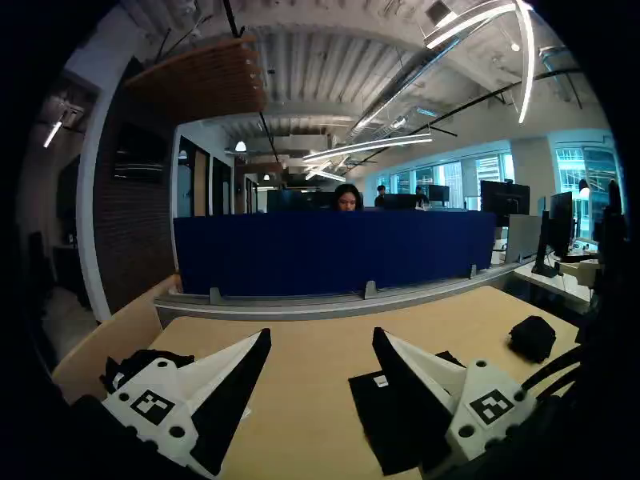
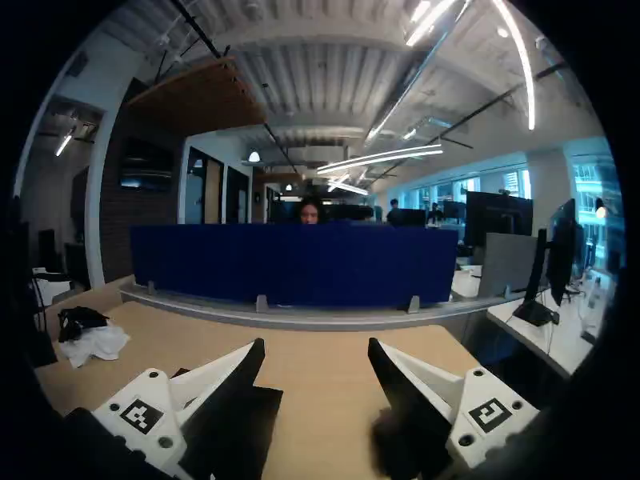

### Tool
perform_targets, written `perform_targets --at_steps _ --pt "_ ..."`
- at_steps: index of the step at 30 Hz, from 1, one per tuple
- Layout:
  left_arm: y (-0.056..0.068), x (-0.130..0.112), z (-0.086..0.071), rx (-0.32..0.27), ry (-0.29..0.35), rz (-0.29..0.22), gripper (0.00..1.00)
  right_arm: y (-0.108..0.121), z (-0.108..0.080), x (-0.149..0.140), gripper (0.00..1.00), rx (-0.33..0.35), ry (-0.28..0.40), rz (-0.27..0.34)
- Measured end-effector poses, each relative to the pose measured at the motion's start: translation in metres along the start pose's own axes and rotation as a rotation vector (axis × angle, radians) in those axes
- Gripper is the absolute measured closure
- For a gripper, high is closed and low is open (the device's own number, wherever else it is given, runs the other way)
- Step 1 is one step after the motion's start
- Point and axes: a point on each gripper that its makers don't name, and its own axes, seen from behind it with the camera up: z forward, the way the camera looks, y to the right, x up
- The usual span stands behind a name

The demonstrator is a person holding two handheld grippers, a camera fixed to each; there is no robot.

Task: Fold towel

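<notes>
- We see a rather dim office, lit by long ceiling light strips that burn out to white glare.
- Cool daylight comes through the windows at the right.
- Straight lines bow toward the edges, and the rim darkens.
- The desk looks evenly lit, with soft shadows.

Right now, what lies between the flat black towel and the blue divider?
In the left gripper view: bare wooden desk from the flat black towel up to the grey rail under the blue divider.
</notes>
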Motion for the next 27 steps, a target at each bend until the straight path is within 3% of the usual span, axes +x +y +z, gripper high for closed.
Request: perform_targets --at_steps 8,17,27 --pt "0.026 -0.014 -0.003 -0.129 -0.109 0.034 0.06 -0.027 -0.005 -0.020 0.00 0.144 -0.159 -0.050" --pt "0.059 -0.049 -0.014 -0.295 -0.268 0.061 0.06 -0.059 -0.024 -0.068 0.00 0.327 -0.388 -0.148" --pt "0.074 -0.078 -0.023 -0.376 -0.356 0.099 0.06 -0.069 -0.028 -0.090 0.00 0.383 -0.460 -0.171"
